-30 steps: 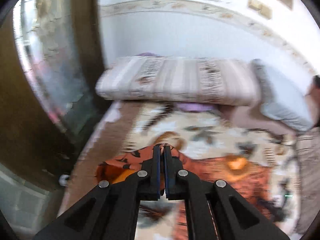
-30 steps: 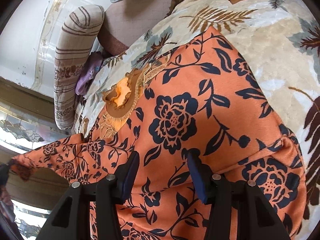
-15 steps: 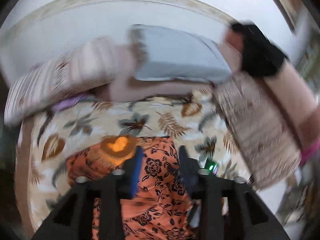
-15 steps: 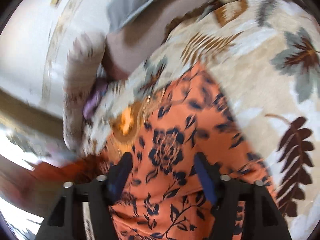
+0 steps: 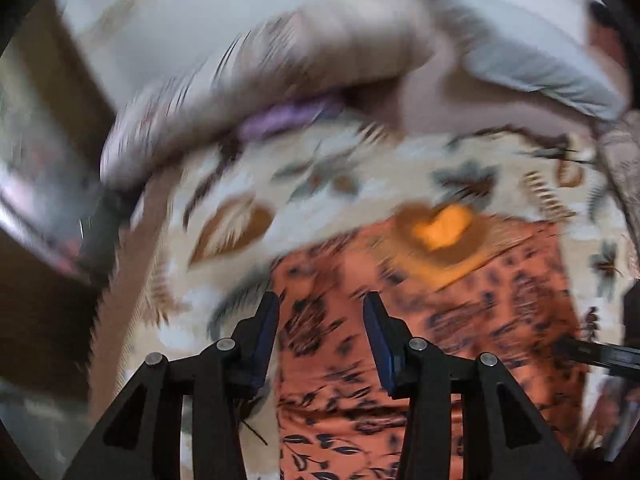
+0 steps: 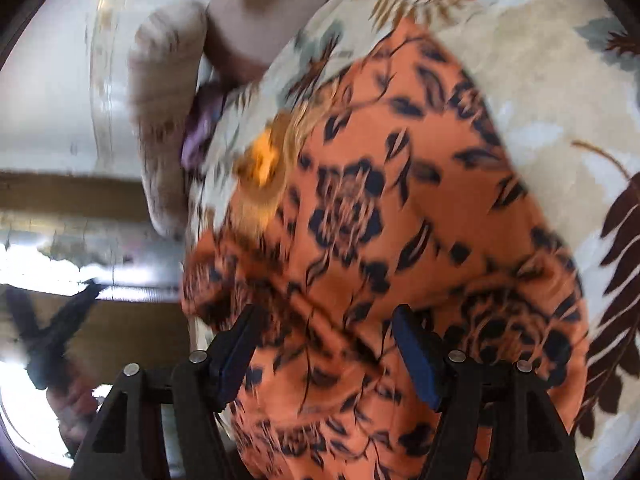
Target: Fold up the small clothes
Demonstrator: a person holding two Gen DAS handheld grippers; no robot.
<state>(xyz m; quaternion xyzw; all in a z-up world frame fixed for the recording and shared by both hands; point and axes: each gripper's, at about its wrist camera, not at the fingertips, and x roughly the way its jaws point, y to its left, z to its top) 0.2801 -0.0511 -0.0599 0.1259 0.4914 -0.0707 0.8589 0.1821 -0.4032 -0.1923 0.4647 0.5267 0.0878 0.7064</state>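
An orange garment with a dark floral print lies on a leaf-patterned bedspread, its yellow-brown neck patch toward the pillows. It also fills the right wrist view, with its left side folded over. My left gripper is open and empty above the garment's left edge. My right gripper is open and empty above the garment's lower part. Both views are motion-blurred.
A striped bolster and a grey pillow lie at the head of the bed, with a purple cloth under the bolster. The bed's left edge drops to a dark floor. A white wall stands behind.
My left gripper was shut on the garment's corner a second ago. It has opened and let go, and the corner now lies folded over. My right gripper stayed open and shifted slightly.
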